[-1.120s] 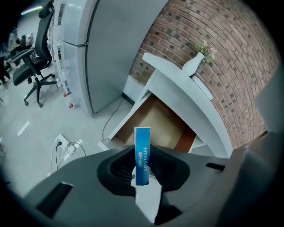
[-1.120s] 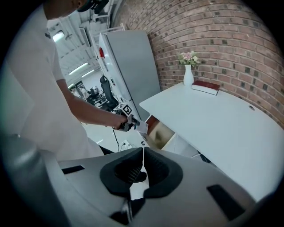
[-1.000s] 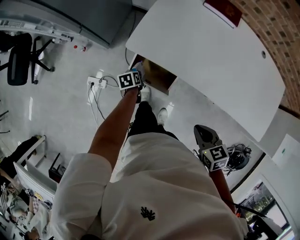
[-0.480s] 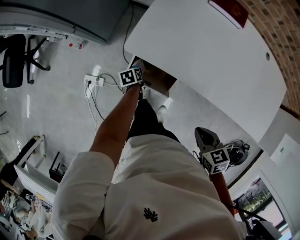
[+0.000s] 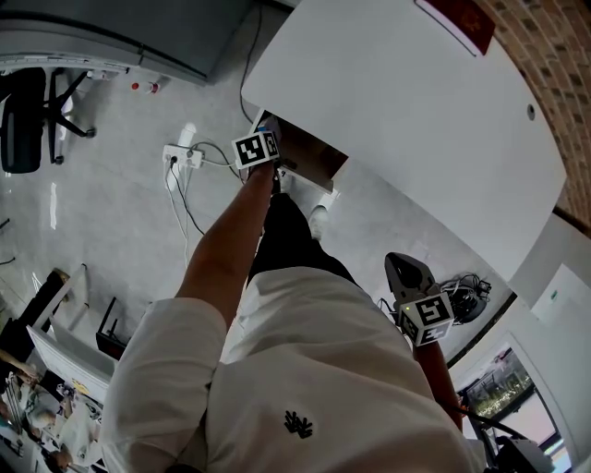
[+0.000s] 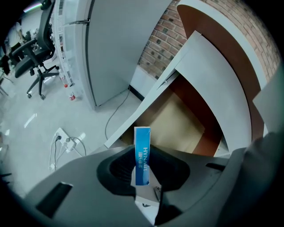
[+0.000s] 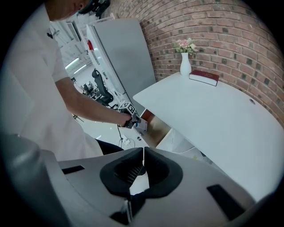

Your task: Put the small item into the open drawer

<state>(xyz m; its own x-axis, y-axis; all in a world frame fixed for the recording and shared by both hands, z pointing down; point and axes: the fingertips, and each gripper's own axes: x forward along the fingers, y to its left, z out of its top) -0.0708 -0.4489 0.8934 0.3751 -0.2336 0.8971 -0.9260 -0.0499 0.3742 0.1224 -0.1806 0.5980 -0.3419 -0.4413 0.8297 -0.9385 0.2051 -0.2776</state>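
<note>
A small blue box (image 6: pixel 142 142) stands upright between the jaws of my left gripper (image 6: pixel 142 155). The jaws are opening, but the pads still touch the box. It hangs just above the near edge of the open drawer (image 6: pixel 177 119), whose brown inside shows under the white desk (image 5: pixel 416 111). In the head view the left gripper (image 5: pixel 268 159) is stretched out at the drawer (image 5: pixel 309 152). My right gripper (image 5: pixel 406 270) hangs low by my side, away from the drawer. Its jaws (image 7: pixel 143 164) are shut with nothing between them.
A power strip (image 5: pixel 180 157) with cables lies on the floor left of the drawer. A black office chair (image 5: pixel 28 120) stands far left. A grey cabinet (image 6: pixel 111 48) stands by the brick wall. A red book (image 5: pixel 457 23) and a white vase (image 7: pixel 185 62) sit on the desk.
The left gripper with the blue box has edged a little closer to the drawer. The right gripper has barely moved.
</note>
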